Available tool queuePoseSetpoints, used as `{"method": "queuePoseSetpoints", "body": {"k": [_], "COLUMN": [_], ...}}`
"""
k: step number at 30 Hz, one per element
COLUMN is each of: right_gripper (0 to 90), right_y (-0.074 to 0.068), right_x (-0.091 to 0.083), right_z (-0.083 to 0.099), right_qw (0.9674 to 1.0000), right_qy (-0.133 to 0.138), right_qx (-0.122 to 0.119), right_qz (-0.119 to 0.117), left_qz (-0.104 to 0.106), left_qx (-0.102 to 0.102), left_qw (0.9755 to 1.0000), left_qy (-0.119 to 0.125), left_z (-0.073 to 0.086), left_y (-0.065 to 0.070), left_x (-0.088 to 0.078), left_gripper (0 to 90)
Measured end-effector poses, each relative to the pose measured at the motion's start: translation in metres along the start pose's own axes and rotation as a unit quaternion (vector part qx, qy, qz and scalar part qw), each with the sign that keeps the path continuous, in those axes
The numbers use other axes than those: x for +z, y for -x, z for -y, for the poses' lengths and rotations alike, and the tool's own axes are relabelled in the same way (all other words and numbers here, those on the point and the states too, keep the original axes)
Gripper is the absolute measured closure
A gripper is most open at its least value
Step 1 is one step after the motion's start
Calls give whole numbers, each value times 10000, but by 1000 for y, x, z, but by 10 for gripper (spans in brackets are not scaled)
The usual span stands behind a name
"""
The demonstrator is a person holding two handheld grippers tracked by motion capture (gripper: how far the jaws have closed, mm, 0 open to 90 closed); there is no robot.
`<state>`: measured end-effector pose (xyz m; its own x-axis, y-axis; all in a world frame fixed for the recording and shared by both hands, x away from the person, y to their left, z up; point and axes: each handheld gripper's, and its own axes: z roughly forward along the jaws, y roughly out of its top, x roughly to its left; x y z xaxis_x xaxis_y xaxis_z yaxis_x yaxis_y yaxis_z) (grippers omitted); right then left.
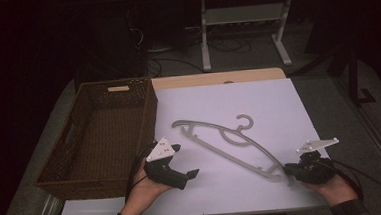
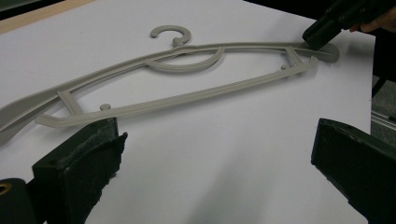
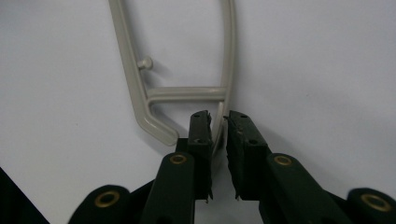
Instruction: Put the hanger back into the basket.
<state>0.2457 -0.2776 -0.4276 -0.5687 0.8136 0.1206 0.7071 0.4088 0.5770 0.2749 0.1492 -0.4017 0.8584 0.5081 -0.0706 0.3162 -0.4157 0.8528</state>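
A grey plastic hanger point(image 1: 229, 141) lies flat on the white tabletop point(image 1: 258, 103), running diagonally with its hook toward the far side. My right gripper point(image 1: 287, 170) sits at the hanger's near right end. In the right gripper view its jaws point(image 3: 219, 122) stand narrowly together with the thin end of the hanger point(image 3: 187, 93) between the pads. My left gripper point(image 1: 186, 161) rests in a hand beside the basket, open and empty. Its wide-spread jaws point(image 2: 215, 154) face the hanger point(image 2: 187, 95), with the right gripper point(image 2: 322, 32) at the hanger's far end.
A brown wicker basket point(image 1: 148, 110) with nothing visible inside stands at the left, its right wall against the white top. Beyond the table's wooden far edge point(image 1: 217, 78) is dark floor with a desk frame point(image 1: 243, 14) and cables.
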Motion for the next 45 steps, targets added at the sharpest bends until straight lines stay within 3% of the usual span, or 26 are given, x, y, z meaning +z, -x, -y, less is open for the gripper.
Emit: {"method": "queuePoseSetpoints", "body": {"k": [7,17,24,31,45], "right_gripper": [880,826,847,862,863], "right_y": [4,3,6,21,67], "right_x": [-3,5,9,14,35], "right_z": [-6,-8,-15,-26,-56], "right_qw": [9999,9999,9996,9986,9982], "right_qy": [61,-148,-221,-169,74], "right_qx": [-118,38,-185,-376,-313], "right_qz": [-43,-5,65,322,516], "left_qz": [-17,-25,-32,-38,-18], "left_qx": [-16,-3,-16,-20,-15], "left_qw": [10000,10000,10000,10000,10000], "left_qy": [-15,-44,-41,-57,-66], "left_z": [0,0,0,1,1], "left_y": [0,0,0,0,0], "left_x": [0,1,1,2,3], "left_gripper": [13,14,14,14,14]}}
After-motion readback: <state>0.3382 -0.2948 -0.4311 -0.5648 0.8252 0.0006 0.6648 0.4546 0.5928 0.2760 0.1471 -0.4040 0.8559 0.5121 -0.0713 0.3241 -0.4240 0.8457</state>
